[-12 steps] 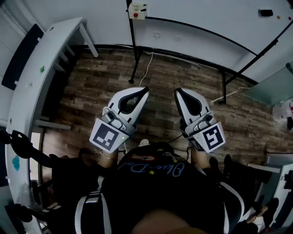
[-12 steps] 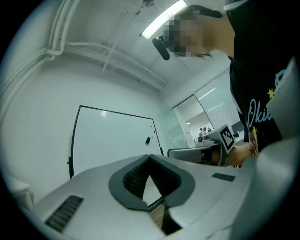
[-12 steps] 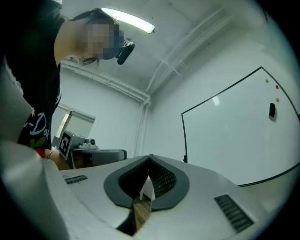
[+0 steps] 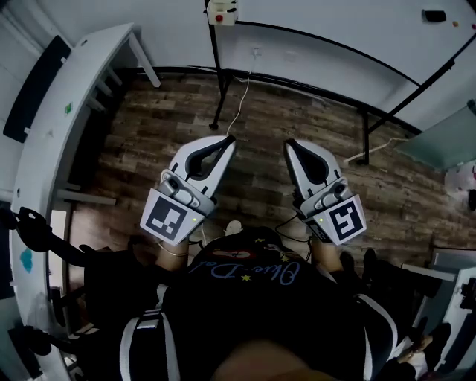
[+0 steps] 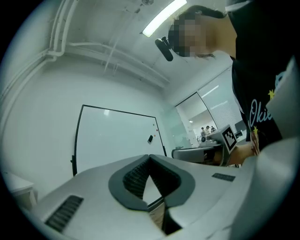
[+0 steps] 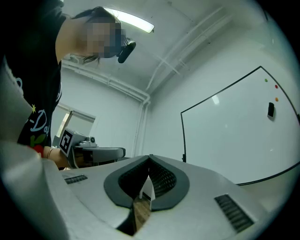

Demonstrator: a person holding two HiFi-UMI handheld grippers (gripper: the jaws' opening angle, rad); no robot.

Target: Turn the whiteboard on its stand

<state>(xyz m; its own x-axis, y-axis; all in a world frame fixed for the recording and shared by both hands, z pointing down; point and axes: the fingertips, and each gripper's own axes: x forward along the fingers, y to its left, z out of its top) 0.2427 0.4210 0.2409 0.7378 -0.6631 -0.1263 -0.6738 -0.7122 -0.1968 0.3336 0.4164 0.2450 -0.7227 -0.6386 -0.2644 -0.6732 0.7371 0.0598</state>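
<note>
The whiteboard (image 4: 335,22) stands ahead on a black-framed stand (image 4: 216,82), its white face spanning the top of the head view. Both grippers are held close to my body over the wooden floor, well short of the board. My left gripper (image 4: 230,138) points toward the stand's left post, jaws shut with nothing between them. My right gripper (image 4: 288,143) lies beside it, also shut and empty. In the left gripper view the whiteboard (image 5: 117,136) rises beyond the left gripper (image 5: 149,157). In the right gripper view the whiteboard (image 6: 234,136) stands beyond the right gripper (image 6: 150,157).
A long white table (image 4: 67,111) runs along the left. A small box with a red button (image 4: 223,13) sits on the stand's post, and a white cable (image 4: 239,104) trails down across the floor. A glass panel (image 4: 439,145) stands at the right.
My left gripper has shifted slightly to the left. The right gripper has barely moved.
</note>
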